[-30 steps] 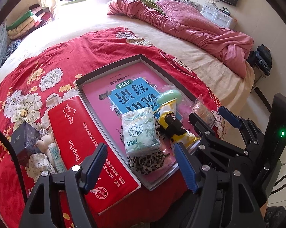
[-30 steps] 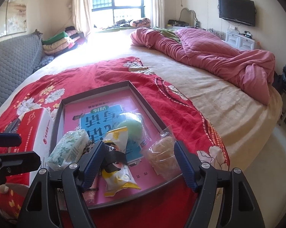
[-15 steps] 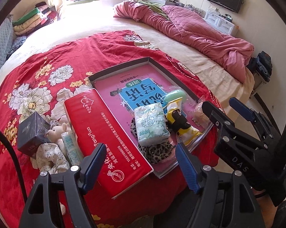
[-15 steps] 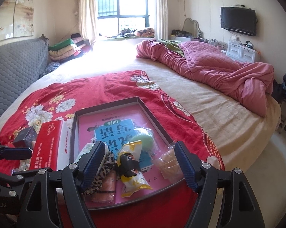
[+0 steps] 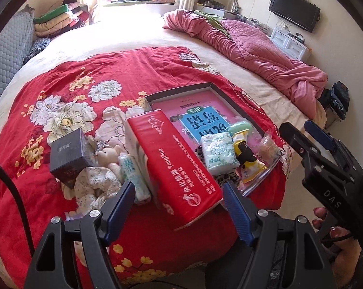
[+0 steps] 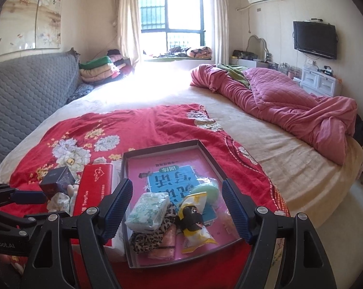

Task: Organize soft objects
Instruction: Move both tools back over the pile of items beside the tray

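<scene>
We see a shallow tray [image 6: 211, 157] lying on the red flowered blanket [image 5: 61, 96] near the foot edge of the bed. Its floor is a pink and blue printed sheet, and piled at the tray's near end are a white tissue pack [image 6: 149, 210], a leopard-print cloth [image 6: 146, 238] under it, a yellow snack bag [image 6: 194, 221], a green sponge [image 6: 204, 191] and a clear bag [image 5: 265, 145] at the tray's right corner. Touching the tray's left wall lies a long red tissue pack [image 5: 174, 161]. Further left of the tray sit a small toy bear [image 5: 109, 156], a slim tube [image 5: 133, 175], a flowered cloth [image 5: 94, 187] and a dark box [image 5: 68, 154]. Our left gripper [image 5: 179, 207] hangs over the red pack's near end, tilted down, jaws spread and empty. Our right gripper [image 6: 176, 208] hangs above the tray's near end, jaws apart, gripping nothing. The tray's far half is bare, and beyond the tray the blanket lies open
</scene>
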`<state>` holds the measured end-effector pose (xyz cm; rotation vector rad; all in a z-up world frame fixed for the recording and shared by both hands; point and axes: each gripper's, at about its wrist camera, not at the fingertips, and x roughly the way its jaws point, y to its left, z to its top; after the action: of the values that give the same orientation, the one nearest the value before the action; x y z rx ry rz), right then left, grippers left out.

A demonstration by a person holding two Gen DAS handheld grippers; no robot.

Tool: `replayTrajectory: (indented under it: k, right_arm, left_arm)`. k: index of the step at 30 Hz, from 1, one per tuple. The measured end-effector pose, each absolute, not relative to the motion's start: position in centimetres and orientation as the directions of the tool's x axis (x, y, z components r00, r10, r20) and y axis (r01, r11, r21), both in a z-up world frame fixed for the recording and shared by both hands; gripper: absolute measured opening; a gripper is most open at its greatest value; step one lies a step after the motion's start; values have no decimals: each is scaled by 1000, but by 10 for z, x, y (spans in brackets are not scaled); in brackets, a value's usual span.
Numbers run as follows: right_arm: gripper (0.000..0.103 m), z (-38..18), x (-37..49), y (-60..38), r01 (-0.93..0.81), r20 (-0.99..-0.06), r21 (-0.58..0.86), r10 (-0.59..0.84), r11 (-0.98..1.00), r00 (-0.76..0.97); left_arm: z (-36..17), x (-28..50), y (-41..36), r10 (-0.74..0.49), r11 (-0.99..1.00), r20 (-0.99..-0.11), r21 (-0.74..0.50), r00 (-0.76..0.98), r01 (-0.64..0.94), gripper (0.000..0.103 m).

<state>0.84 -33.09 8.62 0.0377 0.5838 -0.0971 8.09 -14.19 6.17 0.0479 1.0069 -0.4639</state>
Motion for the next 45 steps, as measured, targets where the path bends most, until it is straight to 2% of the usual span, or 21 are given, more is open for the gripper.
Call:
replayTrajectory:
  k: [16,26,35,45]
  right_arm:
    - [78,106,3,-284,-41,-522,2,36,999,852]
    - [78,100,1,-236,-177,-547,-96,97,979,831]
    - [78,77,4,-198,-258,-587,-180,107,949,802]
    - [78,46,10,-163,-344,-638,-299,82,890,766]
  left_arm:
    - [49,73,-39,-295,949,-834,-202,466,240,74]
    - [28,80,7,-277,961,-846,-234,456,149,74]
    - [-4,107,16,-288,958,-862,-262,417,121,74]
    - [-36,151,-9,-281,959,-890,-241,359,152,74]
